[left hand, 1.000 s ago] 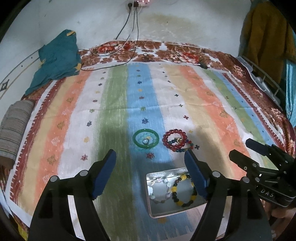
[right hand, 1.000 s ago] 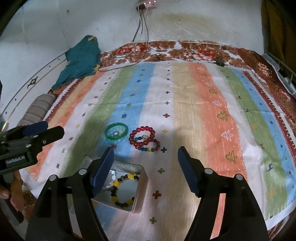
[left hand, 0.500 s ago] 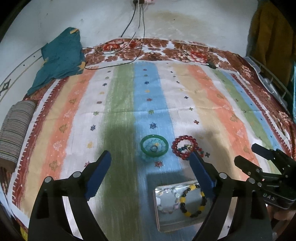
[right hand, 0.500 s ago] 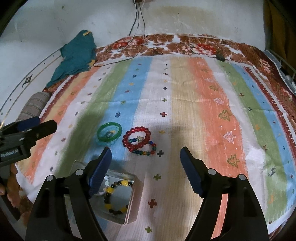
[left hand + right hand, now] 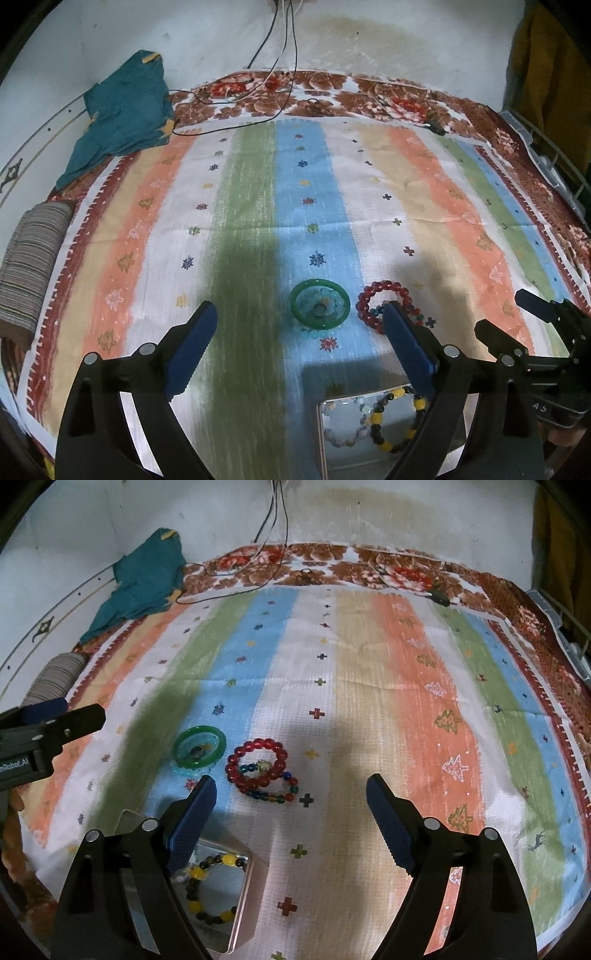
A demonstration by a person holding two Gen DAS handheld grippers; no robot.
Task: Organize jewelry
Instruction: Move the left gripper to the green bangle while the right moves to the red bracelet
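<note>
Right wrist: both grippers [image 5: 286,823] [image 5: 299,347] spread wide, holding nothing; one green bangle [image 5: 200,746], two bead bracelets [image 5: 258,764] lie flat.

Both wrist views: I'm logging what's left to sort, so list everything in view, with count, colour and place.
green bangle: one, green, on the blue stripe, a small ring inside it
red bead bracelet: one, red, right of the bangle, overlapping the multicolour one
multicolour bead bracelet: one, blue, green and red, partly under the red one
tin box: one, silvery, near edge
yellow-and-black bracelet: one, in the tin
pale bead bracelet: one, greyish, in the tin
striped cloth: one, multicolour, under everything
teal garment: one, far left
cables: several, far wall
left gripper: jaws open
right gripper: jaws open
</note>
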